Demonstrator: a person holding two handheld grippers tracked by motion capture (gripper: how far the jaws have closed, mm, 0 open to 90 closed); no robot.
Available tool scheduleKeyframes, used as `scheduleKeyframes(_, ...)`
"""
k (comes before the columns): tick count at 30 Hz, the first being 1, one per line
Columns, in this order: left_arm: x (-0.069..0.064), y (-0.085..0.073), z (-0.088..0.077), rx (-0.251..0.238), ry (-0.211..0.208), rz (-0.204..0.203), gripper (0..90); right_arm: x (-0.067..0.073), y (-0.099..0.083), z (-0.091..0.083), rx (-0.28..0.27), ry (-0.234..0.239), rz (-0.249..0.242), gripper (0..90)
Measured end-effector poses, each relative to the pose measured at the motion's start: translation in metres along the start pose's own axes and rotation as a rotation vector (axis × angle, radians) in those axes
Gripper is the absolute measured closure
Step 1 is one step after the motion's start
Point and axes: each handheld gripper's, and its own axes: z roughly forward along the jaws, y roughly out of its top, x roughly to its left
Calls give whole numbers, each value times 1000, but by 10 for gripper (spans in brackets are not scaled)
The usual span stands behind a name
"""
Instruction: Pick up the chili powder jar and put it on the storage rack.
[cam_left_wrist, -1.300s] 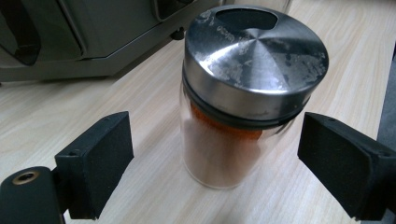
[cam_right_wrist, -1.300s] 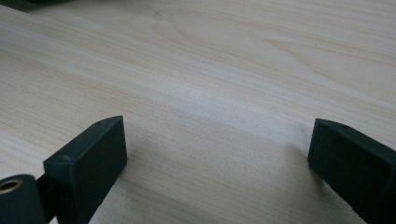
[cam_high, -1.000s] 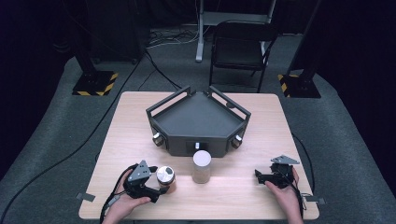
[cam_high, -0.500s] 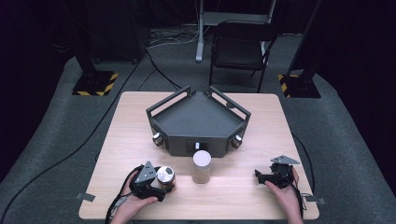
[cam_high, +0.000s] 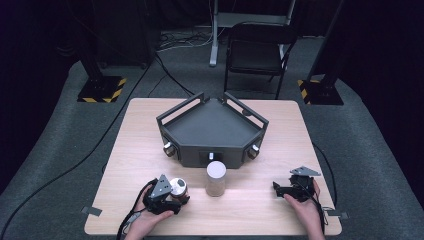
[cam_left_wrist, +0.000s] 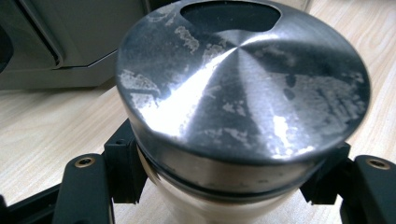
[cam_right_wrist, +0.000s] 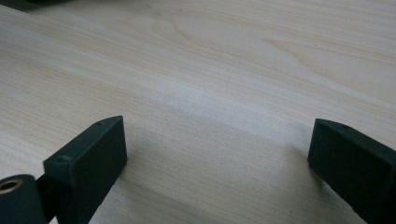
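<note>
At the table's near edge, the left gripper (cam_high: 167, 196) has just closed its jaws on a metal jar (cam_high: 177, 188), its pads pressing the body under the steel lid (cam_left_wrist: 243, 84). The jar stands on the table (cam_high: 125, 165), near the left front. To the right, the right gripper (cam_high: 292, 187) rests low with jaws spread wide, nothing but bare wood between them. Between the two stands a white-lidded canister (cam_high: 216, 178). Beyond it sits a dark angular tray (cam_high: 212, 131), and behind the table a chair (cam_high: 257, 52).
</note>
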Motion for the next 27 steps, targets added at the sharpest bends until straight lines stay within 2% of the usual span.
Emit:
scheduleKeyframes(17, -6, 1, -1, -4, 46, -43, 313, 0, 0, 0, 0, 0, 0, 41)
scheduleKeyframes(27, -7, 5, -9, -54, 72, -58, 313, 0, 0, 0, 0, 0, 0, 41)
